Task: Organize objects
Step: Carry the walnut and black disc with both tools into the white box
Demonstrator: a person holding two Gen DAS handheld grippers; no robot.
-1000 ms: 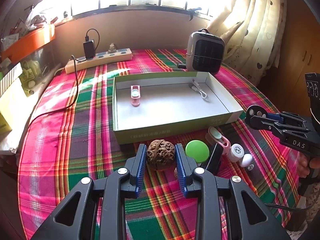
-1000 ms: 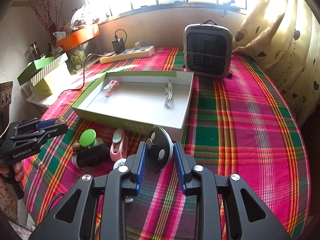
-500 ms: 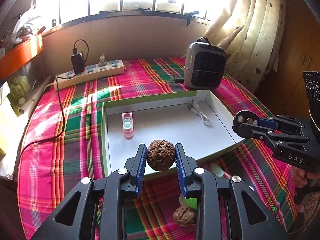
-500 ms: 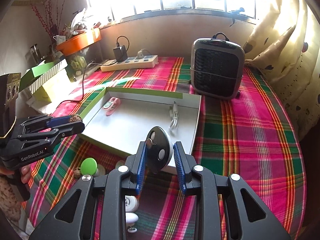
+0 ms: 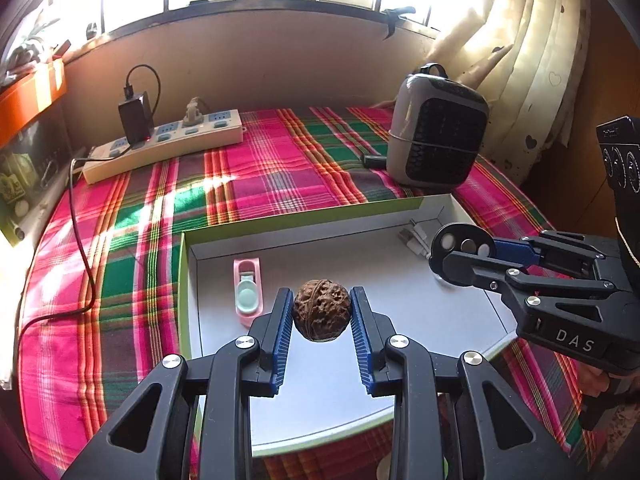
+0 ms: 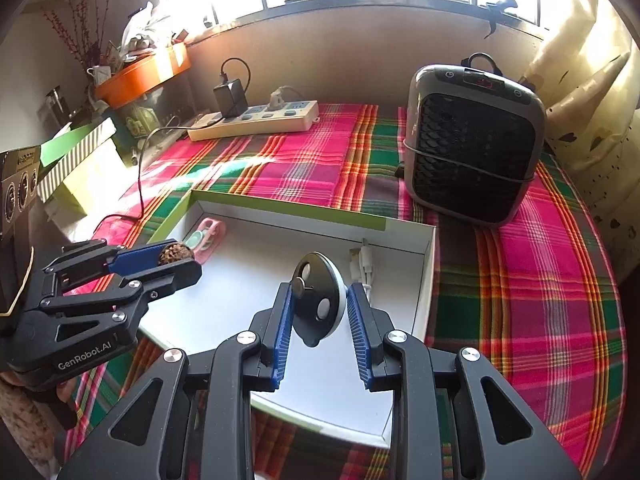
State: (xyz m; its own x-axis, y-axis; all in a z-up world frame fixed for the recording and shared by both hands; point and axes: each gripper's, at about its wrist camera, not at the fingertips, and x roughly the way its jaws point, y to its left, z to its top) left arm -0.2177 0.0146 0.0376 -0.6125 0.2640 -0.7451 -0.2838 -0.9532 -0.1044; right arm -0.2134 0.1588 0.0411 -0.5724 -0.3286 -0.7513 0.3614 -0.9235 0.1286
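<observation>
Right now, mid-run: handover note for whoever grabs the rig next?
Left gripper: shut on a walnut, held over the box.
Right gripper: shut on a black disc, also over the box.
In the box already: pink clip at the left, white cable at the far right corner.
Left to do: set walnut and disc down in the box, then check the table in front of the box, which is mostly hidden now.
</observation>
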